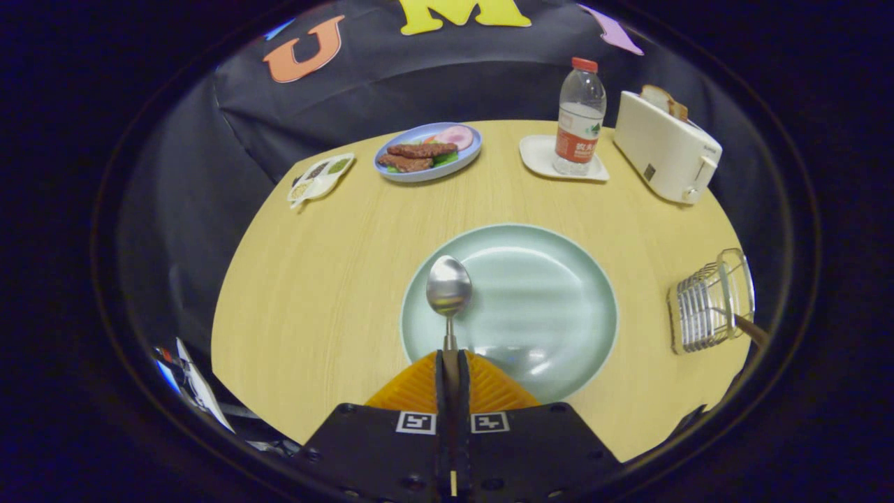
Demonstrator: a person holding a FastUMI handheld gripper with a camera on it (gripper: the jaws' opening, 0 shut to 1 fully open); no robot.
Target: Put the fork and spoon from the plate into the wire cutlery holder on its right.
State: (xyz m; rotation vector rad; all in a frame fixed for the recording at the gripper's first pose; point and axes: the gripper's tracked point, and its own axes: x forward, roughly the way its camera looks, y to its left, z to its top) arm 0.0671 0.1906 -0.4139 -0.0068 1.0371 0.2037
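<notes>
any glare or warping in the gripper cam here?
Gripper view: overhead-light glare streaks on the green plate and a highlight on the spoon bowl, held in the shut gripper; fisheye bends the table edge; the wire holder looks stretched.

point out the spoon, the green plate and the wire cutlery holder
spoon (448, 285): gripper view, on its bowl, handle clamped between the gripper (450, 367) fingers
green plate (552, 293): gripper view, bare centre
wire cutlery holder (698, 314): gripper view, front wires

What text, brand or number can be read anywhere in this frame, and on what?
On the bottle: label printing, too blurred to read.
On the toaster: a small dark mark, unreadable.
On the gripper, shut on the spoon handle: two square coded markers, no words.
</notes>
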